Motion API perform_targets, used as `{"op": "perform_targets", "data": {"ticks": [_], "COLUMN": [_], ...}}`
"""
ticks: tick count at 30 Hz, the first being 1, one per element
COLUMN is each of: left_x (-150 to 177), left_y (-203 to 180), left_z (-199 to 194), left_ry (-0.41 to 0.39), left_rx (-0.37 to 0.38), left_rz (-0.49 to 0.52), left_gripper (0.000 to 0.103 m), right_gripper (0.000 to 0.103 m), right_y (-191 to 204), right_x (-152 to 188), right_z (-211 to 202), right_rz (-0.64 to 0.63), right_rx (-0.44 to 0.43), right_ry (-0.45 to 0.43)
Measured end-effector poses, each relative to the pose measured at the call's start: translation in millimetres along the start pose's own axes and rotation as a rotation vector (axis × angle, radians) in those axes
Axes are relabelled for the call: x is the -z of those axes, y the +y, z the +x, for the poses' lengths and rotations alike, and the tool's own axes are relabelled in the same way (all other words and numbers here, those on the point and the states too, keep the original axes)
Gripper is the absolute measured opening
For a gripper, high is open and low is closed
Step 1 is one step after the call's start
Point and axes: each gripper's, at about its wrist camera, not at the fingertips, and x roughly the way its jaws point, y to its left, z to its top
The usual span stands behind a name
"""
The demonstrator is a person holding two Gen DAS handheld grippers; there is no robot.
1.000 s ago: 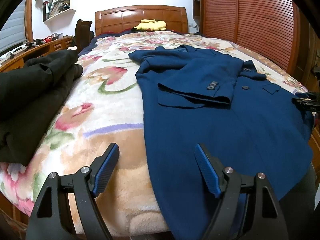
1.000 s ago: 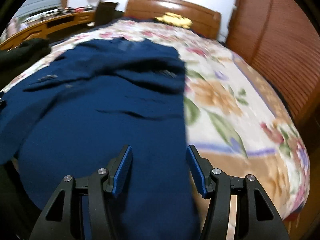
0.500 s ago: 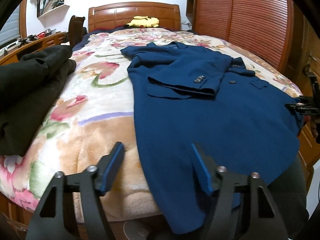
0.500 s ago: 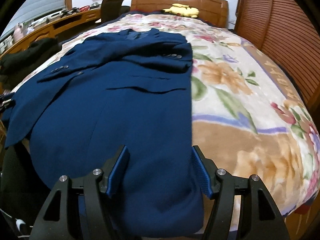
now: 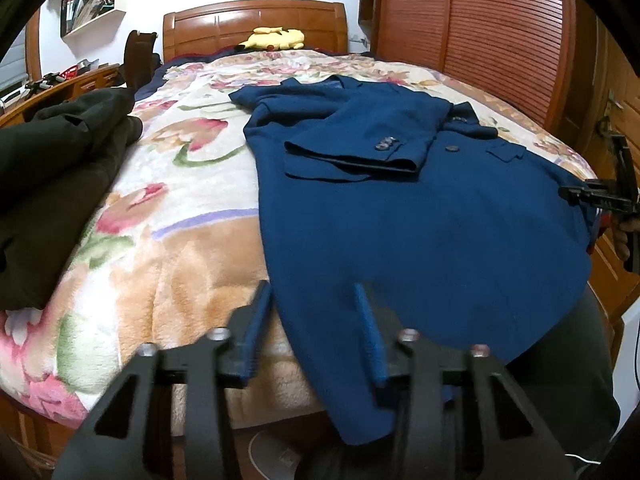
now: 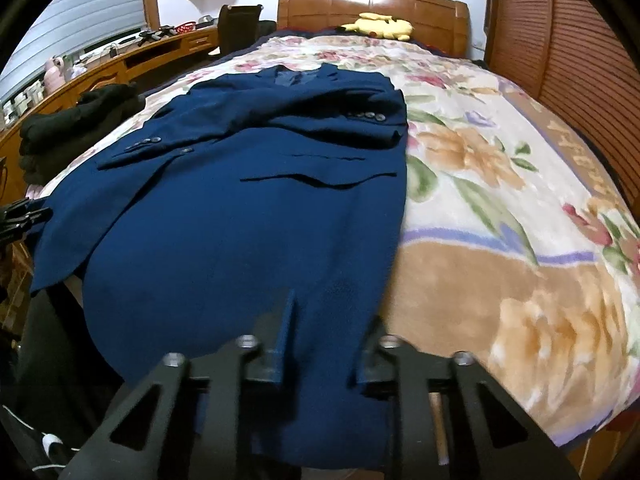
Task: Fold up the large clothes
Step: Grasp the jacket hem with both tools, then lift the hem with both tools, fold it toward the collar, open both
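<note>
Floral blanket [image 5: 168, 216] covered the bed; blue jacket [image 5: 420, 232] lay flat on it, sleeves folded across the chest, hem hanging over the foot edge. Dark clothes pile [image 5: 52, 184] sat beside it. Left gripper [image 5: 316, 332] and right gripper [image 6: 332, 344] straddled opposite hem corners, jaws just closing, blurred, fabric between but not yet pinched.

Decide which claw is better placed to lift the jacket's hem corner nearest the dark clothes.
Left. Both claws have just been closing with jacket hem between them, but the left claw straddles that edge; the right claw is opposite.
</note>
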Motion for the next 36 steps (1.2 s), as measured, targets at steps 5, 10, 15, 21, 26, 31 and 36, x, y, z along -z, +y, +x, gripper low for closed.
{"op": "perform_targets", "data": {"ticks": [5,10,15,21,26,31,36], "left_x": [-10,-35,-61,-80,-98,-118,-131], "left_y": [-19,-25,-33,-46,-52,-56,-57], "left_z": [-14,-52,-85,-111,-139,-168,-194], "left_ry": [-0.010,-0.135,-0.231,-0.313,-0.386,-0.454,-0.501], "left_rx": [0.007,0.011,0.017,0.036,0.048,0.054,0.053], "left_rz": [0.076,0.055,0.064,0.078,0.093,0.114,0.116], "left_gripper": [0.005,0.005,0.004,0.004,0.004,0.004,0.004], "right_gripper": [0.006,0.004,0.003,0.003,0.003,0.003,0.003], "right_y": [3,1,5,20,27,33,35], "right_x": [-5,-21,-41,-53,-56,-51,-49], "right_z": [-3,-26,-58,-94,-122,-150,-173], "right_rz": [-0.007,0.014,0.009,-0.030,-0.067,-0.094,-0.115], "right_rx": [0.037,0.054,0.053,0.036,0.026,0.019,0.031], "right_ry": [-0.036,-0.131,-0.227,-0.316,-0.385,-0.452,-0.497]}}
